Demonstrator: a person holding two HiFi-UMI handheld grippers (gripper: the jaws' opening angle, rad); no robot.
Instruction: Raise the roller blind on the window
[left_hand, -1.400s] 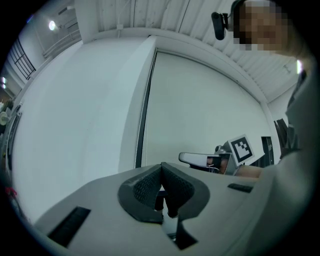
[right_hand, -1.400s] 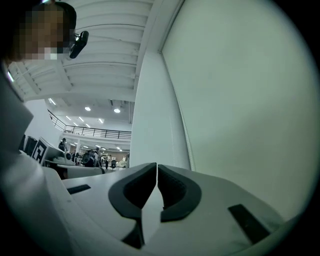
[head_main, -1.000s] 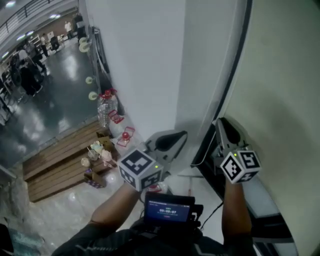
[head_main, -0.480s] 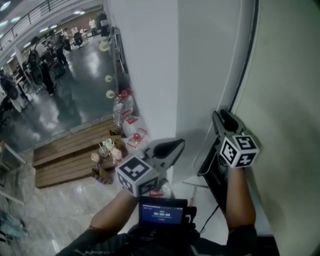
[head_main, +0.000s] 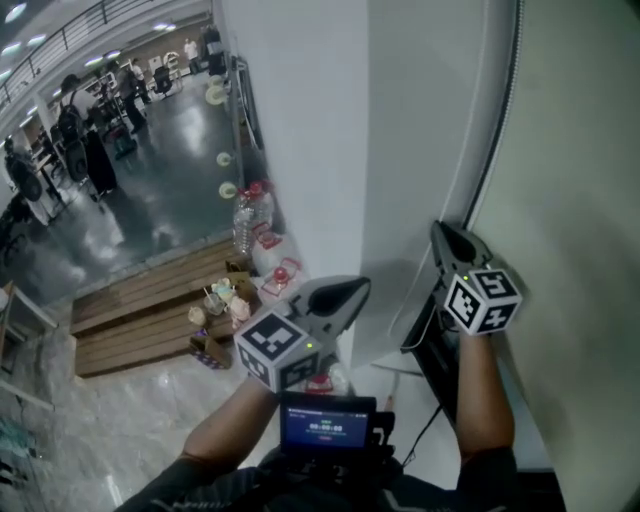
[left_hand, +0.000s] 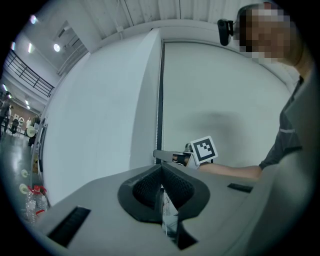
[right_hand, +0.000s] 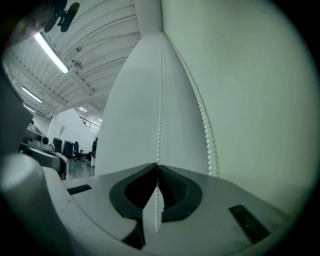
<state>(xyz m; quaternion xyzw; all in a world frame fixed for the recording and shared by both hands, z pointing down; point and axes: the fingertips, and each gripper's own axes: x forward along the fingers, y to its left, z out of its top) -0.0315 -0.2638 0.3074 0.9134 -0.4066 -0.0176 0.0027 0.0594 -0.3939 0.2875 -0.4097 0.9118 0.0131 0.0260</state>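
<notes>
The pale roller blind (head_main: 580, 170) fills the right side, edged by a dark frame strip (head_main: 510, 100). Its white bead chain hangs in two strands in the right gripper view. One strand (right_hand: 160, 105) runs straight down into the jaws; the other (right_hand: 201, 115) hangs free to its right. My right gripper (head_main: 446, 238) points at the blind's edge. Its jaws have just been closing and are now shut on the bead chain (right_hand: 158, 200). My left gripper (head_main: 348, 292) is held lower left, shut with nothing in it (left_hand: 161, 170). From there I see the right gripper (left_hand: 165, 156) against the frame strip (left_hand: 160, 100).
A white pillar (head_main: 300, 130) stands left of the blind. Far below lie a wooden platform (head_main: 140, 315), water bottles (head_main: 246, 222) and small items (head_main: 222, 300). A small screen (head_main: 326, 424) sits at my chest. People stand on the distant floor.
The right gripper has shifted towards the dark frame strip and its jaws have come together on the chain. The left gripper has hardly moved.
</notes>
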